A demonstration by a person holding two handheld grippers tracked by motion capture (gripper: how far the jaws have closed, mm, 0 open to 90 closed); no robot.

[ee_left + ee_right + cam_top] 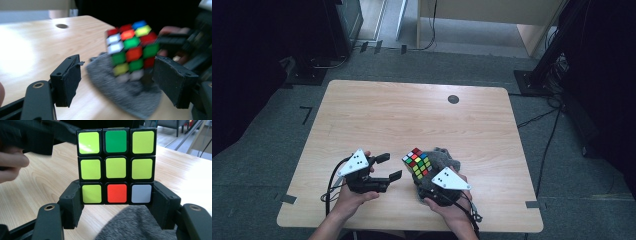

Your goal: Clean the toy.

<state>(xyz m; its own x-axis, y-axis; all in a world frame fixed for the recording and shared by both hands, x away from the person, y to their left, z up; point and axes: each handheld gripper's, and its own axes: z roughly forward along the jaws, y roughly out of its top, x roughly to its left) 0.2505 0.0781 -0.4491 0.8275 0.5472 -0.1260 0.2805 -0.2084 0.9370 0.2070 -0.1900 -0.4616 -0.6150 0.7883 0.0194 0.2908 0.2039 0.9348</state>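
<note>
Cloth [136, 223] hides puzzle cube's [116, 166] underside below right gripper [117, 202].

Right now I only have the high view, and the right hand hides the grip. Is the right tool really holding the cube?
Observer: Yes. In the right gripper view the right tool has its pads pressed on both sides of the bottom row of the cube.
Operator: Which colours face that camera?
Observer: Mostly yellow. The top middle square is green, the bottom middle red and the bottom right white.
Operator: And the left tool, is anything in it?
Observer: No. In the left gripper view the left tool stands open with nothing between its pads.
</note>
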